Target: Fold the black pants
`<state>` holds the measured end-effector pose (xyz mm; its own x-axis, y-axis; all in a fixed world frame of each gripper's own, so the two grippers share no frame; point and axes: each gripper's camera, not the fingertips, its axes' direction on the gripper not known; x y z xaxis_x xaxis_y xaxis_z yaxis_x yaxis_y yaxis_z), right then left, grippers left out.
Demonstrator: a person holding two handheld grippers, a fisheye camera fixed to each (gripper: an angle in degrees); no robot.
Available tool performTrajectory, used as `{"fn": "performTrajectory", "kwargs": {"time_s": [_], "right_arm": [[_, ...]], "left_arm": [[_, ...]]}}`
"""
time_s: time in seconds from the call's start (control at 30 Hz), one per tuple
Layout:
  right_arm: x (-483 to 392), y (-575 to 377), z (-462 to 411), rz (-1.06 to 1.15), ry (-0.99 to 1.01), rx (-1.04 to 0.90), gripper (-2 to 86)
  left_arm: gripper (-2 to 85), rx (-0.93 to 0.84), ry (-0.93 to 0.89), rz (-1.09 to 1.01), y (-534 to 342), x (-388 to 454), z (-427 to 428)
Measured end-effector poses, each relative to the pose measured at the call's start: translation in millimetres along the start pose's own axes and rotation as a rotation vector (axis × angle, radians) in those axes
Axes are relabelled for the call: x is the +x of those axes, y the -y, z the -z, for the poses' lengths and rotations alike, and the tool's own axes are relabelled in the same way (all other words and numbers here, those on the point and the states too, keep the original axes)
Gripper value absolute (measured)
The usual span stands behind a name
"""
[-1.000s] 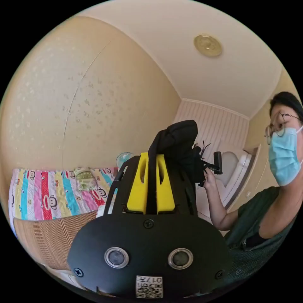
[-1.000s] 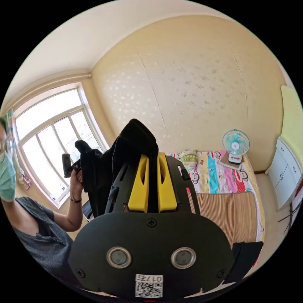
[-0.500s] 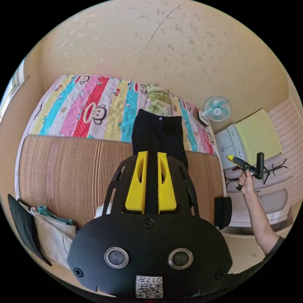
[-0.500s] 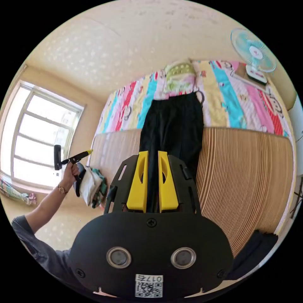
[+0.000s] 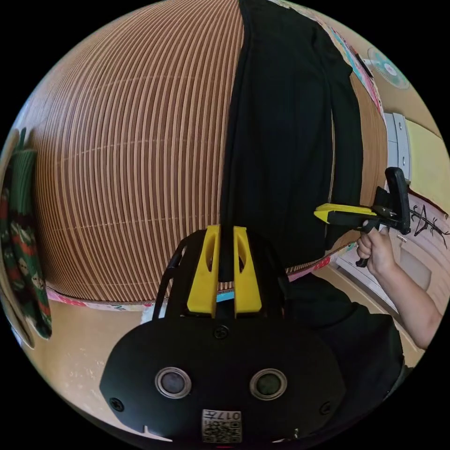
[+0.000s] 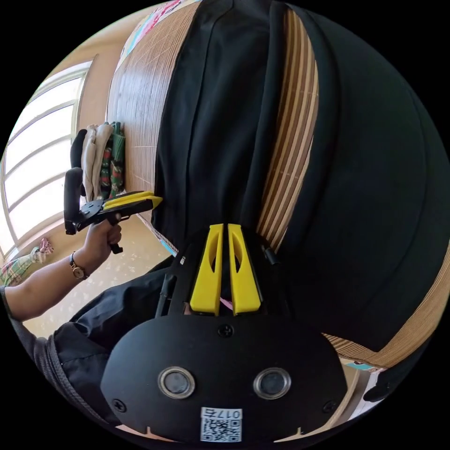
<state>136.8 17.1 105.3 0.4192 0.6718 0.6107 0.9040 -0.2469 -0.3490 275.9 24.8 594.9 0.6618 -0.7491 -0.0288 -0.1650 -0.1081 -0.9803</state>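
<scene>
The black pants [image 5: 281, 131] lie stretched out lengthwise on a striped brown mat [image 5: 131, 154], running away from me. My left gripper [image 5: 225, 228] is shut on their near end at the mat's front edge. My right gripper [image 6: 222, 227] is shut on the near end of the pants [image 6: 215, 117] as well. In the left gripper view a hand holds the right gripper [image 5: 323, 213] with its tip against the pants' right edge. In the right gripper view the left gripper [image 6: 157, 200] touches their left edge. A strip of mat [image 6: 293, 117] separates the pants from more black cloth [image 6: 375, 187] on the right; I cannot tell whether that is the pants.
A stack of folded clothes [image 5: 23, 243] [image 6: 105, 159] sits at the mat's left end. A small fan [image 5: 386, 68] and a white cabinet [image 5: 398, 136] stand at the far right. A window [image 6: 33, 154] is on the left. Pale floor [image 5: 75, 356] lies below the bed edge.
The pants, bunched up in the air a second ago, were flung out and now lie flat on the mat. Both grippers have come down to the bed's near edge, still shut on them.
</scene>
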Motion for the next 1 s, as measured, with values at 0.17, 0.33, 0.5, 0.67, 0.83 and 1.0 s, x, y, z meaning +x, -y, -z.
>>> {"fn": "performTrajectory", "kwargs": {"time_s": [0.17, 0.33, 0.5, 0.67, 0.83, 1.0], "right_arm": [[6.8, -35.9, 20.2, -0.011, 0.033, -0.035, 1.8], [19.9, -74.0, 83.5, 0.065, 0.107, -0.057, 2.1], [139.5, -165.6, 231.2, -0.304, -0.112, 0.316, 7.2], [229.6, -204.7, 267.8, -0.399, -0.047, 0.265, 10.0], [252.8, -212.8, 259.8, -0.300, 0.074, 0.074, 5.1], [235.0, -285.3, 293.1, -0.158, 0.371, 0.226, 3.1]], "left_arm": [[3.0, -0.078, 0.101, -0.028, -15.4, -11.4, 16.3], [4.2, -0.095, 0.089, 0.109, -59.5, -49.9, 45.2], [4.4, 0.032, -0.003, 0.130, -97.5, -82.8, 94.4], [4.4, 0.067, -0.003, 0.132, -115.6, -88.8, 117.9], [5.0, 0.116, -0.074, 0.051, -122.0, -58.7, 135.4], [7.2, 0.155, -0.246, -0.028, -127.3, -20.6, 159.1]]}}
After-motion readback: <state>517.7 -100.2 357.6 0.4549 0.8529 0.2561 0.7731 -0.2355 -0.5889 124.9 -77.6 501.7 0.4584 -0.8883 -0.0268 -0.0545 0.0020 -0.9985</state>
